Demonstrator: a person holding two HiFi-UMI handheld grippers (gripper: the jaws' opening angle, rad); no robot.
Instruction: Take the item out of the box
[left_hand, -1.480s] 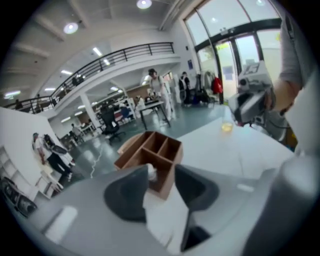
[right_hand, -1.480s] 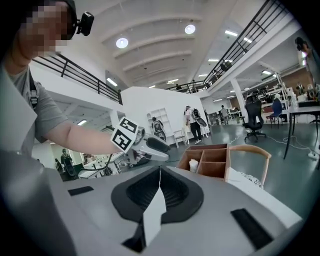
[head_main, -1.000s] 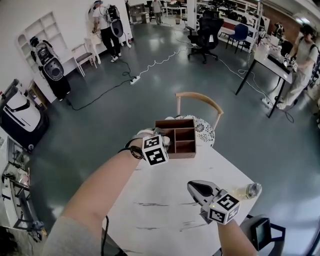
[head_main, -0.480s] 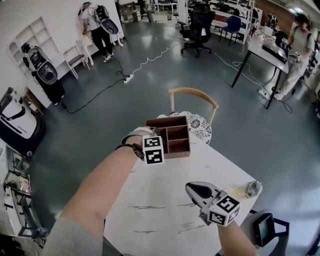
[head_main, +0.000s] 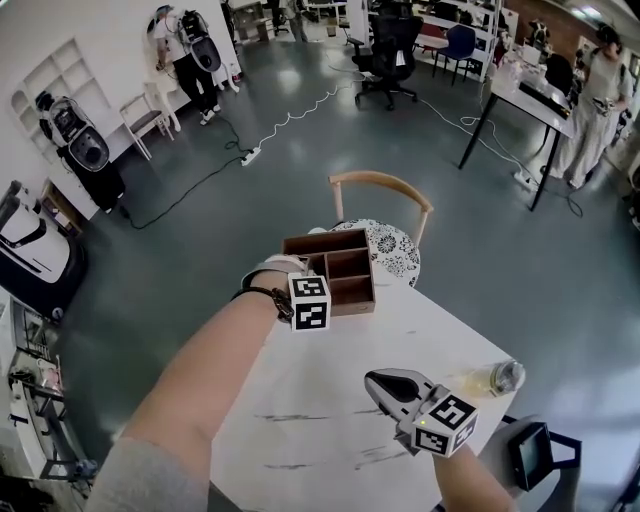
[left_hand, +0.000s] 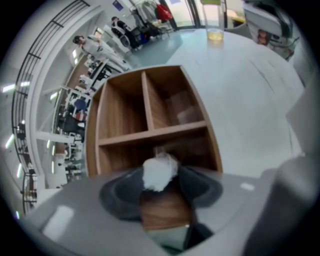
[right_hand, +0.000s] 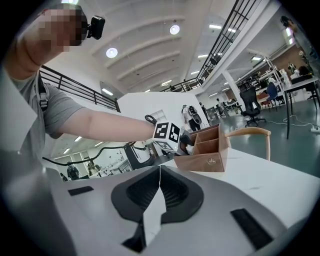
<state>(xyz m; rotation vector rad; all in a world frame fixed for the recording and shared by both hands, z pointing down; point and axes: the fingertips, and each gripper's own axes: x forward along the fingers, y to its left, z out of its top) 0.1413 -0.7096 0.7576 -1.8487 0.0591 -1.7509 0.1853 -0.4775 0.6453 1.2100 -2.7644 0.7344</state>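
Head view: on the white table (head_main: 300, 420), a compartmented wooden box (head_main: 345, 262) stands at frame centre. The left gripper (head_main: 312, 285) dips steeply into the box's lower-left part. The right gripper (head_main: 375, 380) hovers over the table at lower right, well apart from the box.

Left gripper view: the jaws stand wide and have just been closing a little. A white fluffy wad (left_hand: 159, 172) sits between their tips, low at centre, over the box's wide near compartment.

Right gripper view: the jaws are together and hold nothing. The box is at centre right.
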